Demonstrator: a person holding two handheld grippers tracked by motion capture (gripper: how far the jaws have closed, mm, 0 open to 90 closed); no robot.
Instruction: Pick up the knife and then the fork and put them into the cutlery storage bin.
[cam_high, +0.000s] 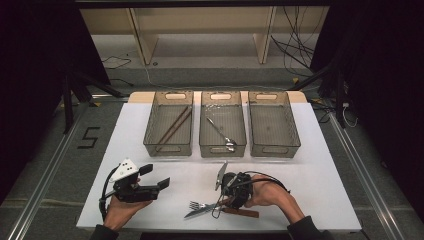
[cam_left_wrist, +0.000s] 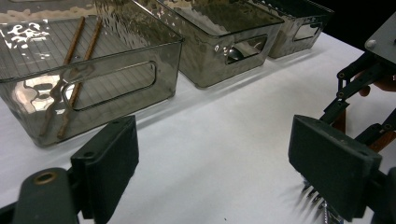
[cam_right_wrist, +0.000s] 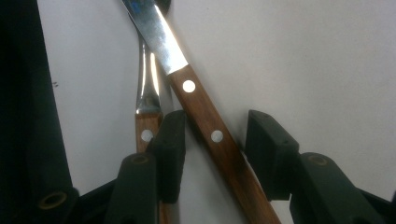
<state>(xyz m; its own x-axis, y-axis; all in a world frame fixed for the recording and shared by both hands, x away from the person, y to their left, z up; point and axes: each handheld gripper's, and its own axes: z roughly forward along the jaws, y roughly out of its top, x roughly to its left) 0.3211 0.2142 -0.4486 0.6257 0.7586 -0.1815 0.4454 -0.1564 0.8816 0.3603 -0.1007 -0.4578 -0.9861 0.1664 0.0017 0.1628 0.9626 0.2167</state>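
A white table (cam_high: 300, 170) stands on a grey floor, with a pale wooden shelf unit (cam_high: 200, 30) behind it in a dark room. Three smoky clear bins (cam_high: 272, 125) line the table's far edge. Near the front edge lie a knife (cam_right_wrist: 205, 121) and a fork (cam_high: 199, 205), both with brown wooden riveted handles, crossing. The right tool (cam_right_wrist: 212, 140) straddles the knife handle, jaws spread, not pinching. The left tool (cam_left_wrist: 215, 172) hovers near the front left corner, jaws spread wide
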